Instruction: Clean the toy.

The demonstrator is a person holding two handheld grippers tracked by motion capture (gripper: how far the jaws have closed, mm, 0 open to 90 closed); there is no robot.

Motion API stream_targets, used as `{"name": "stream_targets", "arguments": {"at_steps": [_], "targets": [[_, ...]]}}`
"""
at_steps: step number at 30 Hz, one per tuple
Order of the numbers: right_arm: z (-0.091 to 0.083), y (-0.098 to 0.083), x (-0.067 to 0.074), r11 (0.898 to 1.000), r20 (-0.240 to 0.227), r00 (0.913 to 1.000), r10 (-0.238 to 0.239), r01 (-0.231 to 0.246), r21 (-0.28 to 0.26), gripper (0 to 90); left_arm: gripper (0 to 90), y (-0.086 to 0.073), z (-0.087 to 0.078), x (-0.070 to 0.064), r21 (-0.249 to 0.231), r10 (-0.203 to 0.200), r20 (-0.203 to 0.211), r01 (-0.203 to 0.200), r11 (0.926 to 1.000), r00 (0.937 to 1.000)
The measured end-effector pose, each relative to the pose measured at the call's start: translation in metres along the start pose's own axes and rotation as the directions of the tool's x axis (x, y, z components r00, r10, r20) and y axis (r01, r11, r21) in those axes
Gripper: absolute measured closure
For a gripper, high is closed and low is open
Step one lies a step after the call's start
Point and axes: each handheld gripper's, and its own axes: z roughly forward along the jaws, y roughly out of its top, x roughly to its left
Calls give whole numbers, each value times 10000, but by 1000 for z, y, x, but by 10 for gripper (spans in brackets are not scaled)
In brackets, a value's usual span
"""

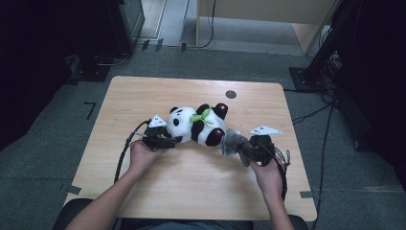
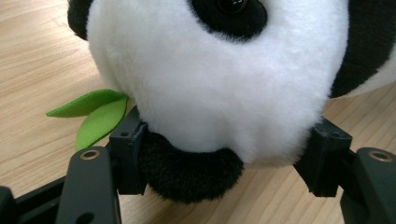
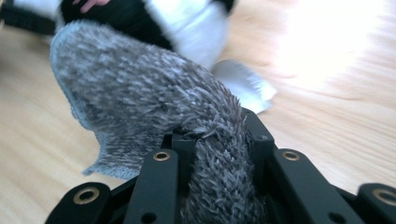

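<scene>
Clamping panda [image 2: 210, 93] w/ left gripper [image 2: 224, 161]; right gripper [image 3: 212, 140] pinching cloth [image 3: 140, 102].

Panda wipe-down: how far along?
Done: left gripper clamps the panda by its head on the table; right gripper is shut on the grey cloth. In hand: cloth at the panda's foot end. Left: likely wiping the body; no cleaned patch is visible.
</scene>
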Motion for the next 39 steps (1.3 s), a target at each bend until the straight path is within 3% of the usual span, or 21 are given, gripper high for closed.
{"name": "stream_targets", "arguments": {"at_steps": [2,6,8,9,13,15,16,17,18,19,24,26,27,31,32,36,39], "targets": [[-7,4,-9,9986,13,9991,415,-415,-339,726,314,-1,0,-1,17,89,-63,-89,10000,9999],[-18,13,-11,9954,-166,9980,606,-616,-733,727,314,-1,0,-1,-9,66,-60,-66,10000,10000],[-27,26,0,9928,-629,9971,419,-487,-1097,727,314,-1,0,-1,-11,61,-75,-61,10000,10000],[-27,26,0,9928,-629,9971,419,-487,-1097,727,314,-1,0,-1,-3,73,-83,-73,10000,9999],[-27,46,31,9924,-1064,9939,-298,167,-1216,726,314,0,0,-2,-7,73,-109,-73,10000,9999],[-21,56,48,9912,-1244,9902,-639,485,-1228,726,314,0,0,-2,23,124,-116,-123,9999,9999],[-12,64,64,9904,-1435,9855,-901,735,-1168,726,314,0,0,-2,16,108,-113,-108,9999,9999],[-12,64,64,9904,-1435,9855,-901,735,-1168,726,314,0,0,-2,16,108,-113,-108,9999,9999],[0,70,80,9891,-1549,9811,-1160,1000,-1076,726,314,0,0,-2,-2,108,-115,-108,9999,9999],[0,70,80,9891,-1549,9811,-1160,1000,-1076,726,314,0,0,-2,2,107,-110,-107,9999,9999],[33,78,111,9785,-1518,9687,-1962,1833,-948,725,314,-1,0,-2,-26,71,-95,-72,10000,9999],[49,75,122,9742,-1445,9640,-2234,2162,-641,725,314,0,0,-2,-4,106,-98,-106,9999,9999],[65,70,130,9662,-1272,9578,-2576,2550,-363,725,314,0,0,-1,25,82,-81,-82,10000,9999],[82,59,139,9561,-1082,9501,-2927,2927,-158,727,315,-1,0,1,15,-93,54,93,10000,9999],[86,52,140,9506,-1149,9437,-3102,3093,-258,728,315,-1,0,2,17,-78,58,78,10000,10000],[90,43,137,9513,-1390,9415,-3069,3081,-136,729,315,-1,0,1,45,-26,31,26,10000,10000],[92,32,134,9458,-1497,9357,-3196,3245,90,730,315,-1,0,1,40,-14,37,14,10000,10000]]}}
